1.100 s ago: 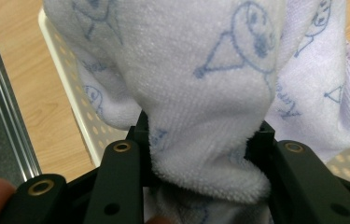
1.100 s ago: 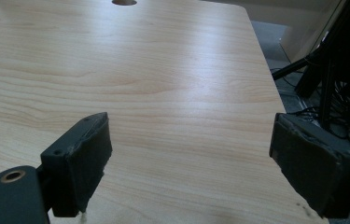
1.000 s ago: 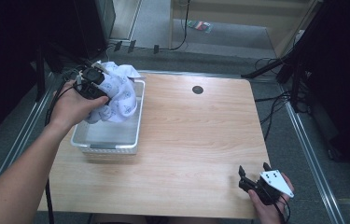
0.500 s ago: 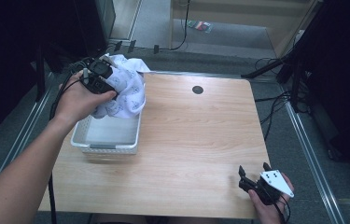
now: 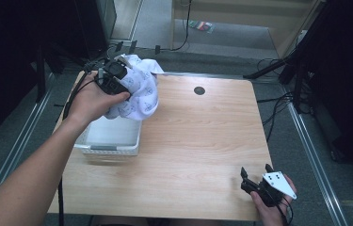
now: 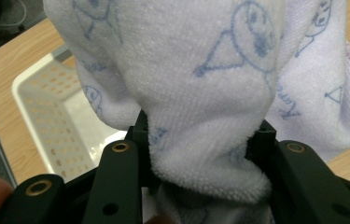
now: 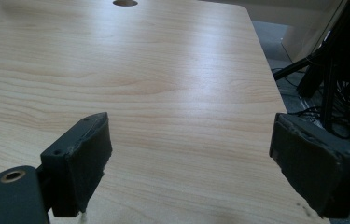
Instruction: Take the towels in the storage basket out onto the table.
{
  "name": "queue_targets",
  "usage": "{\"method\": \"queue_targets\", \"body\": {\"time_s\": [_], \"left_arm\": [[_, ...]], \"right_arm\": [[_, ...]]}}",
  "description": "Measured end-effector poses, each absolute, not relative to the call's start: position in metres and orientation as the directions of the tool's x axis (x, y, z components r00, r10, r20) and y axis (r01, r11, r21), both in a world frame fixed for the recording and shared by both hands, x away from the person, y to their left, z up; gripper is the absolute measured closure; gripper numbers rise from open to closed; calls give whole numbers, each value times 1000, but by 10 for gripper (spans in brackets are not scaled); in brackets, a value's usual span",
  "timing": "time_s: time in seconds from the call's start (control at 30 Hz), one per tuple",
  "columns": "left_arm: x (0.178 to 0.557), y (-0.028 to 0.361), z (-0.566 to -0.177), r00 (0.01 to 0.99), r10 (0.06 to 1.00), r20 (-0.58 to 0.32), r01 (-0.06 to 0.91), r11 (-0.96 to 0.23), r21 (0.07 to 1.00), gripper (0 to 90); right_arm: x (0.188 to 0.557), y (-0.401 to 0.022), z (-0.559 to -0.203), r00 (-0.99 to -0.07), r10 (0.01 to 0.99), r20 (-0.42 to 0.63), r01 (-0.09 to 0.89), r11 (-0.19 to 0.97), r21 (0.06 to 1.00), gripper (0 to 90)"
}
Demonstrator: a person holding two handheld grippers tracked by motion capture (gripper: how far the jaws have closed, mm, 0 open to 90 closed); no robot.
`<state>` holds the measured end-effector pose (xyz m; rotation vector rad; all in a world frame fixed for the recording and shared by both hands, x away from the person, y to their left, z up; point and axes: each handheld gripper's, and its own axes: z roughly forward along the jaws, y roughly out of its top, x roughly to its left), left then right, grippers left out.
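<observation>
A white towel (image 5: 139, 92) printed with blue stick figures hangs bunched from my left gripper (image 5: 117, 75), above the far end of a white perforated basket (image 5: 110, 141). In the left gripper view the towel (image 6: 219, 93) is squeezed between the two black jaws, with the basket (image 6: 46, 107) below it. My left gripper is shut on the towel. At the table's near right corner my right gripper (image 5: 255, 173) rests in a hand, its jaws spread wide. In the right gripper view its fingers (image 7: 81, 161) stand far apart over bare wood, nothing between them.
The light wooden table (image 5: 202, 141) has a round cable hole (image 5: 199, 90) near its far edge. Cables and dark stands lie on the grey floor to the right (image 5: 301, 94) and behind the table. A wooden bench edge (image 5: 240, 14) stands farther back.
My left gripper has lifted the towel up and toward the table's middle, out of the basket. The right gripper has stayed still.
</observation>
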<state>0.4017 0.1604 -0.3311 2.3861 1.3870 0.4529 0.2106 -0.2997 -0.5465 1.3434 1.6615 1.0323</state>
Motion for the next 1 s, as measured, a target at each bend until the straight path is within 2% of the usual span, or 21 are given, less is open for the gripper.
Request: {"method": "queue_targets", "body": {"time_s": [0.57, 1.0], "left_arm": [[405, 102, -339, 534, 841, 93, 732, -514, 447, 592], [408, 54, -348, 581, 812, 49, 705, -533, 467, 582]], "right_arm": [[210, -300, -546, -170, 984, -52, 379, 114, 918, 129], [210, -301, -546, -176, 983, -48, 376, 113, 920, 131]]}}
